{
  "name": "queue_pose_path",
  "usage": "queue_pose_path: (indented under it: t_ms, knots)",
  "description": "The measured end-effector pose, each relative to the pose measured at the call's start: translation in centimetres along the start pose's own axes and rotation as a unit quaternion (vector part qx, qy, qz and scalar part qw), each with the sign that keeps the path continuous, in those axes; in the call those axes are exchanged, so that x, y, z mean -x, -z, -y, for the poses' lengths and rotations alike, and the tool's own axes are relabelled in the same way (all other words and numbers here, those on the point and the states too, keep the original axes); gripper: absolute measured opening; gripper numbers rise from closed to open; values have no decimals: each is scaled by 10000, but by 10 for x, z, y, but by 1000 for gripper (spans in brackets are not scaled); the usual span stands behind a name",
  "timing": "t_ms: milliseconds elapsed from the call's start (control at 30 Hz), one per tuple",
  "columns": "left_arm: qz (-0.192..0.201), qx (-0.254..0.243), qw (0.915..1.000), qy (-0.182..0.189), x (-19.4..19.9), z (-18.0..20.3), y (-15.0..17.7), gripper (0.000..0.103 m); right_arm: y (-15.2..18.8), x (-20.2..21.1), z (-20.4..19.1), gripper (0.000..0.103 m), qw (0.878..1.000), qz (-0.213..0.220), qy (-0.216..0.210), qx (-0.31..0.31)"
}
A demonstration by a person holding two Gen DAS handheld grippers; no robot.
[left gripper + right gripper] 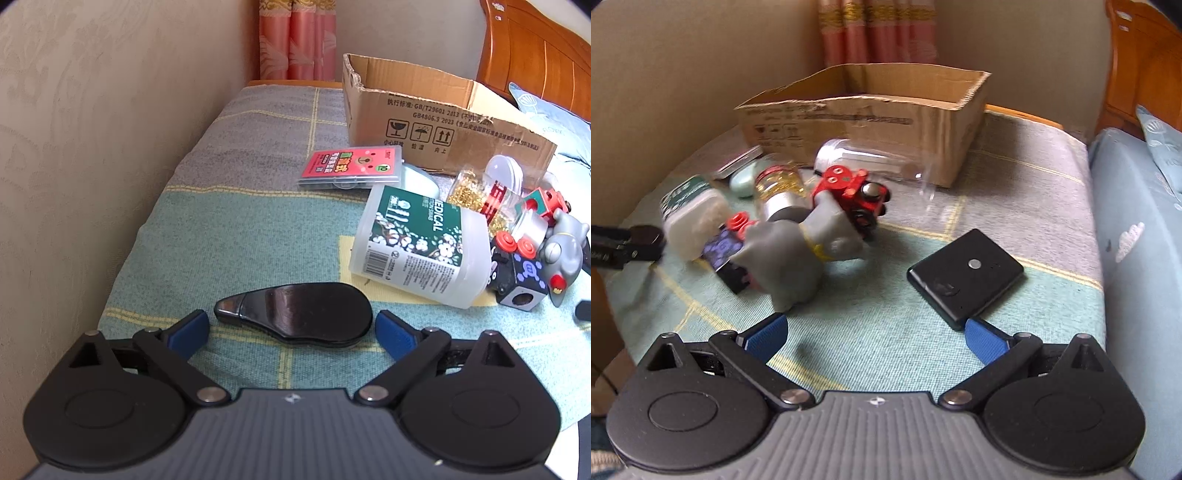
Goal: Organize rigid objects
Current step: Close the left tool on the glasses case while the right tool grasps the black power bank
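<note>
Clutter everywhere on this patchwork bedspread, and the cardboard box waits open at the far side, by the wall. Left gripper hovers low with its blue fingers spread wide, one either side of a glossy black teardrop-shaped case lying flat on the cloth. The pads are not touching it. That looks like the next pick.

How will it handle? Hard shell, so probably light and stiff, but that polished surface looks slippery and the outline tapers toward the narrow end. Best bet is to squeeze across the broad rounded body, where the sides run nearer parallel; pinch the taper and it may squirt out.

Right gripper is also spread, nothing between its fingers, with one blue pad right by the corner of a flat black box on the bedspread; whether it touches, I cannot tell. That box looks rigid with squared edges, an easy grip across its short sides.

Just beyond the case lie a cotton swab tub on its side, a red card pack, a jar of gold bits, a grey figurine and a red toy train, all heaped close together in front of the box.
</note>
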State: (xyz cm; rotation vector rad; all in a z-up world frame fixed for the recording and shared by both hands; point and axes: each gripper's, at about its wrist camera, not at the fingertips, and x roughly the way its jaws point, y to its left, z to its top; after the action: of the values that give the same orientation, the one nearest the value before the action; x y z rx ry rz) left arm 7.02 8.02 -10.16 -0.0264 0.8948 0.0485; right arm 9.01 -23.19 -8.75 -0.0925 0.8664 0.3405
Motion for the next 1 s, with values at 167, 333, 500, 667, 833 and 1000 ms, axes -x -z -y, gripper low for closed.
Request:
queue_pose_path:
  t_ms: [167, 333, 500, 667, 833, 1000]
  knots:
    - [-14, 47, 10000, -7, -1, -1, 1, 99, -9, 6, 18, 103, 9988, 11, 84, 482]
    - [-82, 113, 9999, -72, -3, 1, -1, 99, -33, -9, 43, 103, 9959, -61, -29, 905]
    - [-116, 184, 9997, -121, -3, 2, -2, 99, -40, -32, 55, 103, 9944, -338, -341, 946]
    - [-120, 183, 9997, -128, -5, 5, -4, 99, -29, -26, 41, 103, 9925, -320, -387, 1110]
    - [-60, 140, 9998, -130, -7, 6, -5, 100, -27, -22, 40, 97, 9931, -279, -345, 1085]
    - [44, 122, 9998, -146, -7, 7, -3, 100, -31, -20, 44, 84, 9945, -201, -271, 992]
